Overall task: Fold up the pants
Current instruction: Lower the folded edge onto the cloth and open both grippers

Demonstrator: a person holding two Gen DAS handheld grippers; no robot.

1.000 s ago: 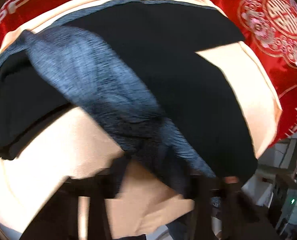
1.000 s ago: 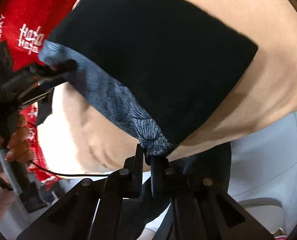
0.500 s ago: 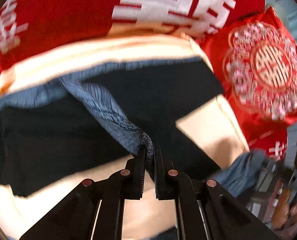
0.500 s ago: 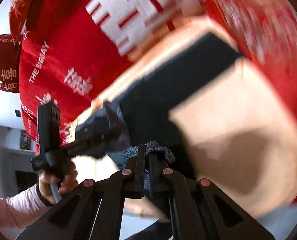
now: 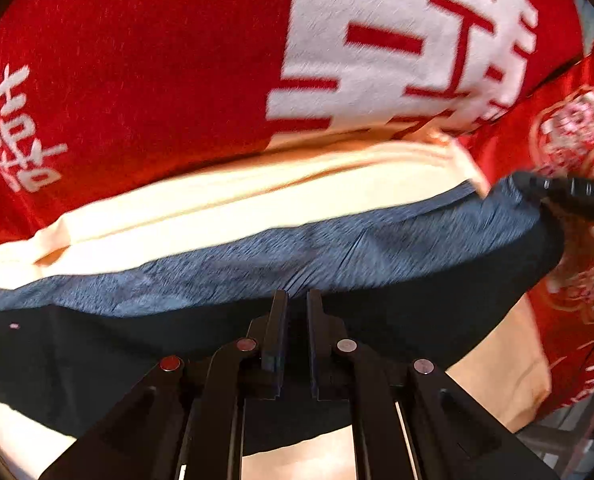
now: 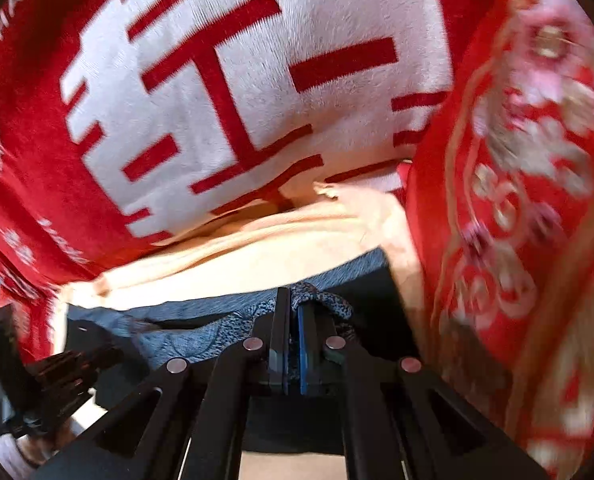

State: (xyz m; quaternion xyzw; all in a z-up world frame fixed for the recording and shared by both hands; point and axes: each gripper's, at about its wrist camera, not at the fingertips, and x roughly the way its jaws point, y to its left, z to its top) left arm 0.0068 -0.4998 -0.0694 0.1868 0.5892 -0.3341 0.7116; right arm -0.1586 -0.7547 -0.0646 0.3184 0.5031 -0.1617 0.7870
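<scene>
Both claws are clamped on the pants (image 5: 257, 276): the left gripper (image 5: 297, 300) pinches the blue-grey hem of the fabric between its nearly closed jaws, and the right gripper (image 6: 293, 300) grips a bunched fold of the same blue patterned edge, which curls over its right finger. Seen from the left wrist, the pants lie across the peach cushion (image 5: 257, 200), a blue band of inner fabric stretched from the cushion's left edge to its right edge, with the black outer cloth below it toward the camera. The right gripper shows at the far right end of that band. A red blanket with white characters (image 5: 377, 40) rises behind the cushion's rear edge, and a red embroidered pillow (image 6: 537, 160) stands against its right edge. In the right wrist view the left gripper appears dark and blurred at lower left.
</scene>
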